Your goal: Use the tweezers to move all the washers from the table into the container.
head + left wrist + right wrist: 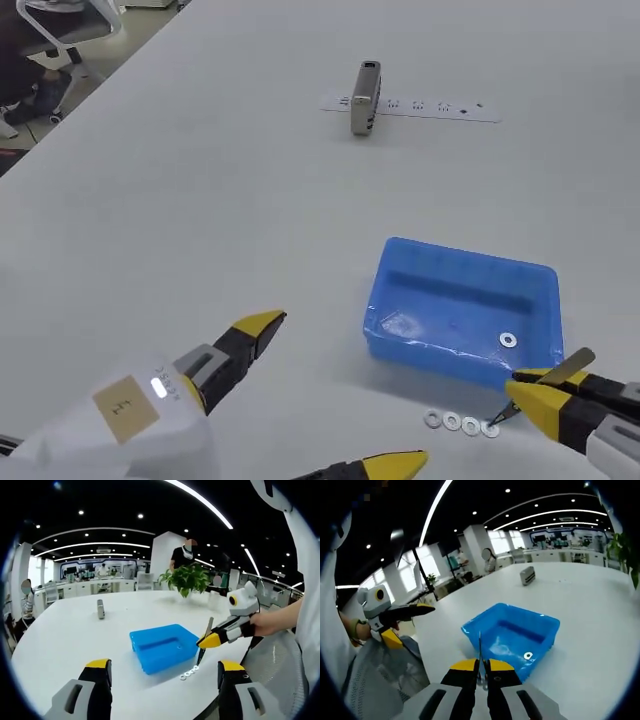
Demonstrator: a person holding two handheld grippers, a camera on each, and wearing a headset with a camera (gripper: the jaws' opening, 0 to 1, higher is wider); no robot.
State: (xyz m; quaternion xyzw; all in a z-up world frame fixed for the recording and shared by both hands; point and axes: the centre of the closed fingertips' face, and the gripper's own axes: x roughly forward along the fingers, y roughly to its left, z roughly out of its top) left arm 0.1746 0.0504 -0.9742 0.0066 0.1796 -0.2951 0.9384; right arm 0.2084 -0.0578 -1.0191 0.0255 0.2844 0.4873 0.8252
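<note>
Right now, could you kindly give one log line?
right tool shut on tweezers | left tool open | four washers on table | one washer in container

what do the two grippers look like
Both have white bodies and dark grey to black jaws ending in pointed yellow tips. The left gripper carries a tan label and a small lit white light on top. The right gripper looks the same build.
</note>
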